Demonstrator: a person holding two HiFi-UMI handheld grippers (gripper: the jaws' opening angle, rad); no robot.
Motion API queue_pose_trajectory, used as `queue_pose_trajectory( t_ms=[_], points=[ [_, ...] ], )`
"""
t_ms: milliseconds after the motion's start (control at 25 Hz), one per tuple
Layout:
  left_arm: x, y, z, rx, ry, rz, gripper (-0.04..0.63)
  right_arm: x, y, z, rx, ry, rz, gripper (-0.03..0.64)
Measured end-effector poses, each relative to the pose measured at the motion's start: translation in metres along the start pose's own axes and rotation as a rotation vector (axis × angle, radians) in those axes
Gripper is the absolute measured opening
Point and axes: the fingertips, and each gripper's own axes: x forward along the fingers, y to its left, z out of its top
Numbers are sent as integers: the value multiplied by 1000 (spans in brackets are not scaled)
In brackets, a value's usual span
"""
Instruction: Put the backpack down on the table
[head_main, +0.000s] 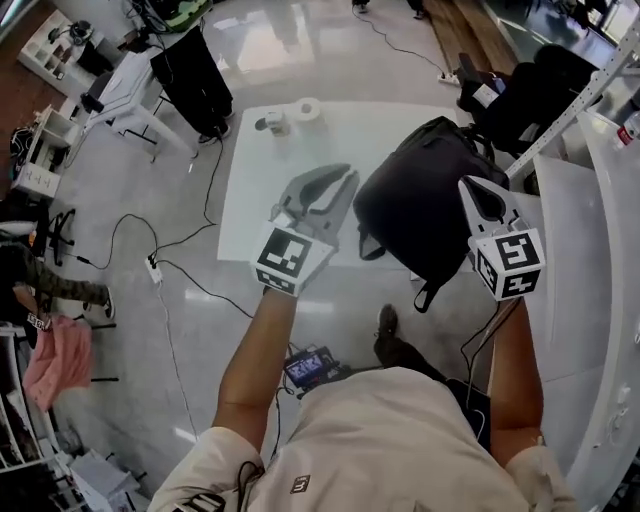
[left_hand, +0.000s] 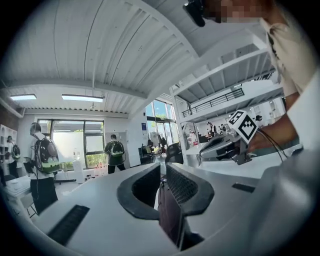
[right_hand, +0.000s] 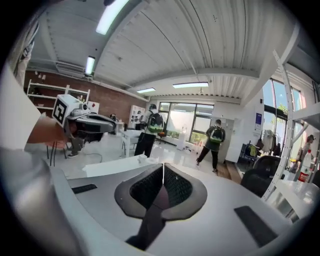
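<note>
A black backpack (head_main: 420, 200) hangs over the right part of the white table (head_main: 290, 215), carried between my two grippers. My left gripper (head_main: 340, 185) is at the bag's left edge. In the left gripper view its jaws (left_hand: 163, 175) are shut on a dark strap (left_hand: 172, 220) that runs down between them. My right gripper (head_main: 478, 190) is at the bag's right side. In the right gripper view it (right_hand: 163, 175) is likewise shut on a dark strap (right_hand: 150, 220). A loose strap loop (head_main: 428, 292) dangles below the bag.
A white tape roll (head_main: 307, 108) and a small cup-like object (head_main: 272, 122) stand at the table's far edge. White shelving (head_main: 600, 200) rises at the right, with black office chairs (head_main: 530, 90) behind. Cables (head_main: 170, 250) cross the floor on the left. People with backpacks (right_hand: 216, 142) walk far off.
</note>
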Motion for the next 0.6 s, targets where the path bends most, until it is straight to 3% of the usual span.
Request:
queue_pose_trajectory(
  t_ms=[320, 600],
  points=[
    [-109, -30, 30, 59, -32, -25, 35, -48, 117, 60, -140, -86, 137, 26],
    [-186, -62, 44, 132, -47, -12, 35, -107, 193, 90, -212, -141, 221, 24]
  ],
)
